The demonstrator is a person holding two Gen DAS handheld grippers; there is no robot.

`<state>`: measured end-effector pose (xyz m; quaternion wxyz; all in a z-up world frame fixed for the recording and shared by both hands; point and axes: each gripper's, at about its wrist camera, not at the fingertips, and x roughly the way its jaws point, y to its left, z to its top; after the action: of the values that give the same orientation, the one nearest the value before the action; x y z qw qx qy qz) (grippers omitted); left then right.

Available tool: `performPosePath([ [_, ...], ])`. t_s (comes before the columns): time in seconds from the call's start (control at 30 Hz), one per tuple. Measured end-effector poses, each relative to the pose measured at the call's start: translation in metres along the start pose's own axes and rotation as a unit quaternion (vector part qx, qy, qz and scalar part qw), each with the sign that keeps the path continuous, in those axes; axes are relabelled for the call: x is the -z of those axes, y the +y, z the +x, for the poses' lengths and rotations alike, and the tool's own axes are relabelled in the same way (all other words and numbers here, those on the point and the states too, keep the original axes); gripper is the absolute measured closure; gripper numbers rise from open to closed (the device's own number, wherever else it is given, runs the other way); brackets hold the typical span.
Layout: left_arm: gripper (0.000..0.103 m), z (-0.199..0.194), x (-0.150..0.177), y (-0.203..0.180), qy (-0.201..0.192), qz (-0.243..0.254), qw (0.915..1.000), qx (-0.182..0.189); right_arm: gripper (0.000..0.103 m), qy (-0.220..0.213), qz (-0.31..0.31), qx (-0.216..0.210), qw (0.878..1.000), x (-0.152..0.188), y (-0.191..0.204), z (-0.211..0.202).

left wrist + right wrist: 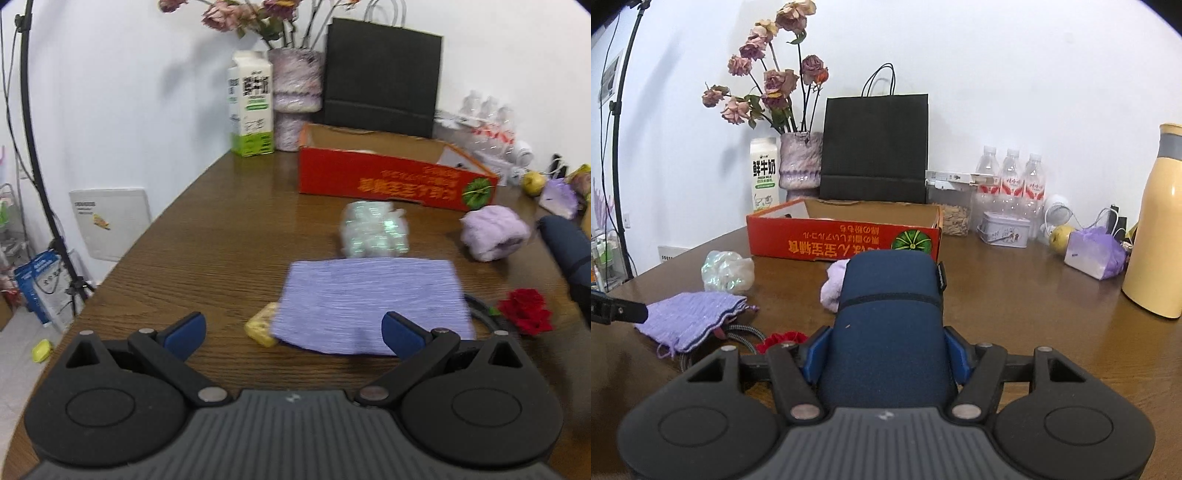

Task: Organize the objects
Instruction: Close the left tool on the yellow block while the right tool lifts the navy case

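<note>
Navy fabric, smooth and softly padded, covers the rounded case [886,325] that the right claw [888,356] has clamped between its blue pads [816,354], the case standing out lengthwise ahead of them above the desk [1015,295], whose dark brown wood shows a clear grain. The left claw [293,336] hovers over the near desk edge with its pads spread apart and nothing between them. Just beyond it lies a flat, ribbed lilac knitted pouch [369,299], a small yellow block [262,325] peeking out at its left corner. Behind the pouch sits a crinkled iridescent plastic wad [373,230], and to the right a fluffy pale purple roll [495,232] and a red fabric rose [526,310]. A shallow red cardboard box [388,177], open-topped with printed lettering, rests farther back near a milk carton [251,107] and a matte black paper bag [380,77].
</note>
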<state>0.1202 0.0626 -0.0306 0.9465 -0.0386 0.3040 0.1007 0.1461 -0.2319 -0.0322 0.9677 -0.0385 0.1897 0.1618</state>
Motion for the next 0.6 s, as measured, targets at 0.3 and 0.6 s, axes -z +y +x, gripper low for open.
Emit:
performPosePath([
  [0.3, 0.0, 0.012, 0.007, 0.035, 0.024, 0.036, 0.9977, -0.053, 0.04, -0.006, -0.001, 0.003, 1.0, -0.001, 0.002, 0.0],
  [0.6, 0.015, 0.033, 0.003, 0.035, 0.023, 0.04, 0.9989, -0.006, 0.04, -0.014, -0.009, 0.009, 1.0, 0.0, 0.006, -0.003],
])
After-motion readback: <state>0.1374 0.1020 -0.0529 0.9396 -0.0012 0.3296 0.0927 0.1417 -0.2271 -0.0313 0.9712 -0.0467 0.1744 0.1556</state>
